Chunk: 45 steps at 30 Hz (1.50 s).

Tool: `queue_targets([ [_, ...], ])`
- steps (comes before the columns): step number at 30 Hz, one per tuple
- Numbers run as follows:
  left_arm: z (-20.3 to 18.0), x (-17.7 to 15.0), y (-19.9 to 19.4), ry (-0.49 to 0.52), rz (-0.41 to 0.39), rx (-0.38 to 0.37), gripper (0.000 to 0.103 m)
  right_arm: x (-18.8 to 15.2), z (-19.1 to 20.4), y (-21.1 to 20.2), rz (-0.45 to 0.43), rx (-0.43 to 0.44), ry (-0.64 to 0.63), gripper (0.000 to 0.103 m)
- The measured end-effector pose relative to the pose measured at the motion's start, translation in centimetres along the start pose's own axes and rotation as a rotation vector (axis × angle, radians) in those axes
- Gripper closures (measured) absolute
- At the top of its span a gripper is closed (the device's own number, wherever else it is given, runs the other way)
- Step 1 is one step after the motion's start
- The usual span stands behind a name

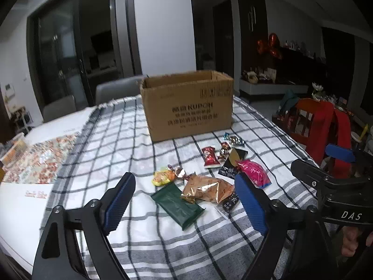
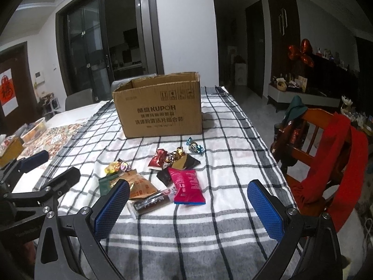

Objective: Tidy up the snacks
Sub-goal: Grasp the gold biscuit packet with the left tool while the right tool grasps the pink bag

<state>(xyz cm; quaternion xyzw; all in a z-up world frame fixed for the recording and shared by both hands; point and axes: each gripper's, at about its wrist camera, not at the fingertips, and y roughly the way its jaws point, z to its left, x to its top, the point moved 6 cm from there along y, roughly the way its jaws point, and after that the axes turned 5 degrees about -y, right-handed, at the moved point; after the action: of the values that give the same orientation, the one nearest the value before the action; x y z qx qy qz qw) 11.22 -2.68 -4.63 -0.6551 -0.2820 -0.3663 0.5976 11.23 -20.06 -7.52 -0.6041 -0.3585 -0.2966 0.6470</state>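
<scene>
An open cardboard box (image 1: 188, 107) stands on the checked tablecloth, also in the right wrist view (image 2: 158, 109). In front of it lie several snacks: a dark green pack (image 1: 179, 204), an orange-gold pack (image 1: 207, 187), a pink pack (image 1: 255, 171) (image 2: 187, 185), a red pack (image 1: 209, 156) (image 2: 158, 158), a yellow pack (image 1: 162, 177), black packs (image 1: 229, 169) and foil candies (image 1: 234, 140). My left gripper (image 1: 185, 197) is open, hovering just before the pile. My right gripper (image 2: 188, 201) is open, near the pink pack and a dark long pack (image 2: 151, 201).
A wooden chair (image 2: 310, 140) draped with red cloth stands at the table's right edge. A floral mat (image 1: 39, 161) and containers (image 2: 35, 128) lie at the left. Grey chairs (image 1: 116, 91) stand behind the table. A white box (image 1: 23, 207) lies left.
</scene>
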Motion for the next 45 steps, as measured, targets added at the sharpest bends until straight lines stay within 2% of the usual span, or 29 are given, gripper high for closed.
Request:
queue_targets([
  [7,-0.6,-0.2,3.9,0.003,0.104,-0.074,0.020,-0.1,-0.2,3.7,0.075,0.035,0.008,0.004],
  [23,-1.2,-2.0,10.1,-0.012,0.251,-0.152,0.026,-1.9,-0.4,10.1,0.226,0.099,0.015,0.018],
  [30,-1.3,-2.6,11.7,-0.035,0.294,-0.167,0.028,-2.4,-0.5,11.7,0.250,0.115,0.017,0.022],
  [39,-1.6,-3.2,12.9,-0.055,0.331,-0.181,0.034,-2.8,-0.2,13.1,0.269,0.126,-0.004,0.034],
  [45,-1.8,-3.2,13.0,-0.053,0.323,-0.179,0.040,-2.9,0.1,13.3,0.270,0.143,-0.016,0.042],
])
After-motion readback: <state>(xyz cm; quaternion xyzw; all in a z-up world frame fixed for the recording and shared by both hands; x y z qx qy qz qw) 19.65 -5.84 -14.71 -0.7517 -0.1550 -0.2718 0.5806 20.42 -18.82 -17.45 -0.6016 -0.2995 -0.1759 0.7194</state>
